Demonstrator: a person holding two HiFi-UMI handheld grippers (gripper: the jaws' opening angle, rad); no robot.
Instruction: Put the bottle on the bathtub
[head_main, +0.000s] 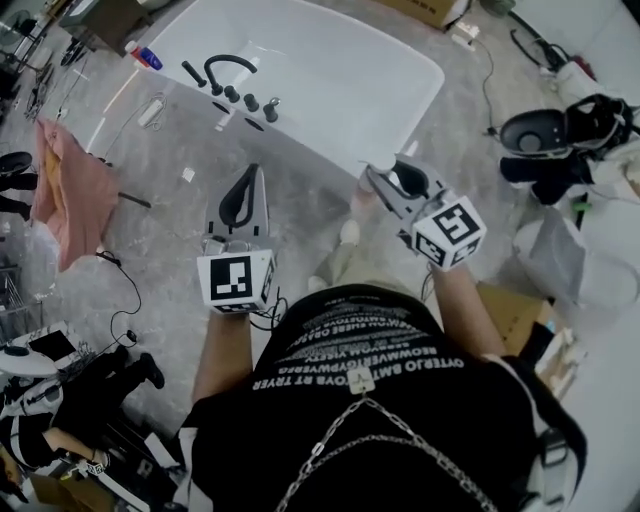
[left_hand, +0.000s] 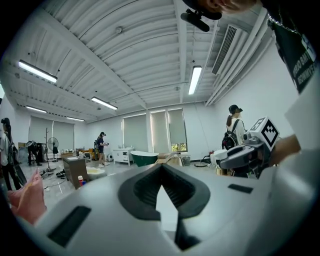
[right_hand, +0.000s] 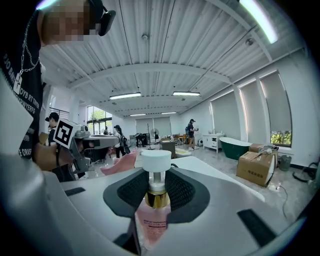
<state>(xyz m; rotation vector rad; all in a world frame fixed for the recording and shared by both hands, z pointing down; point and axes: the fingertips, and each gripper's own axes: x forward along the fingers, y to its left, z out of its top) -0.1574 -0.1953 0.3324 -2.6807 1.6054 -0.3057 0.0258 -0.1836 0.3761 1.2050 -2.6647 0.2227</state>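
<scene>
Beside the white bathtub, on the grey marbled floor: a person stands with a gripper in each hand, both pointing toward the tub's near side.

Right gripper: closed on the bottle. The right gripper view shows the jaws clamped on either side of its pink body, with the gold collar and white pump cap standing upright past the jaw tips. The bottle is held off the floor and has not been set on the tub. In the head view the jaw tips lie just short of the tub's near rim, and the bottle itself is hard to pick out there.

Left gripper: jaws together at the tips, nothing between them. The left gripper view shows only the dark pads and a pale sliver behind the tips. It is level with the right gripper and apart from it, further along the tub's side.

On the tub's deck: a black faucet with a row of dark knobs beside it. At the far corner stands a small container with red and blue on it.

Left of the tub, a pink cloth hangs near the floor.

Background in the right gripper view: a dark green tub and a cardboard box.
</scene>
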